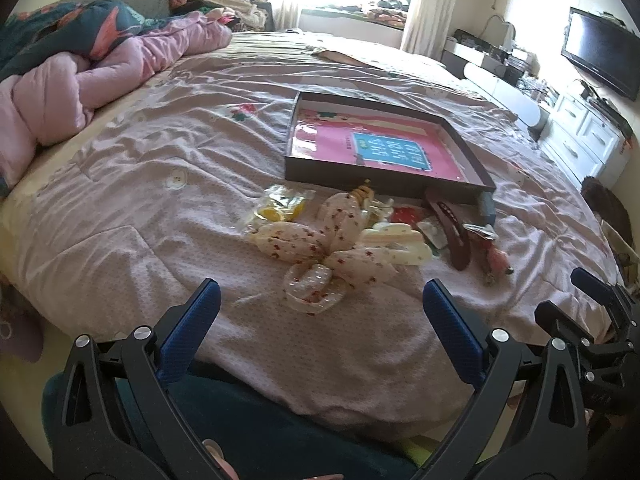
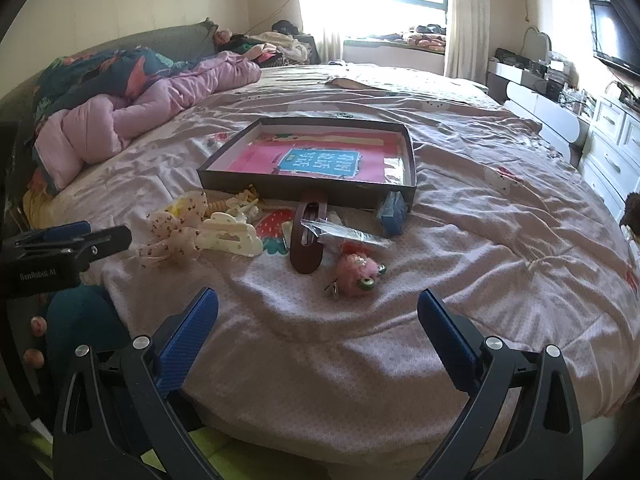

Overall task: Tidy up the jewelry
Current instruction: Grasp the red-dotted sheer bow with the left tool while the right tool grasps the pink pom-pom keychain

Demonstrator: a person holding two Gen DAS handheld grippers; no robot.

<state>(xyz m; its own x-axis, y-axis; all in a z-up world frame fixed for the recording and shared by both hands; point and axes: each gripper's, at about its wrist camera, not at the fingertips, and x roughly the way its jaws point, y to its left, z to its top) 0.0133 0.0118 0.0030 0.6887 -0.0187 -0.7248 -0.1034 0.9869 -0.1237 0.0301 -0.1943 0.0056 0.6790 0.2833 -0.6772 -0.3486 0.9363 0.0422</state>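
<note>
A shallow dark box [image 1: 344, 170] [image 2: 280, 189] with a pink lining lies on the bed. In front of it lies a heap of hair accessories: a floral fabric bow [image 1: 320, 240] [image 2: 176, 236], a cream claw clip [image 1: 396, 240] [image 2: 230, 232], a brown barrette [image 1: 454, 236] [image 2: 306, 236], a pink furry charm [image 1: 498, 260] [image 2: 362, 268], a clear packet [image 2: 348, 234] and a blue item [image 2: 390, 210]. My left gripper [image 1: 322, 304] is open just short of the bow. My right gripper [image 2: 318, 312] is open just short of the pink charm. Both are empty.
A pink quilt [image 1: 80, 92] [image 2: 132, 116] is bunched at the left of the bed. White drawers [image 1: 584, 136] [image 2: 612, 152] and a TV [image 1: 600, 52] stand along the right wall. The left gripper [image 2: 60, 248] shows in the right wrist view.
</note>
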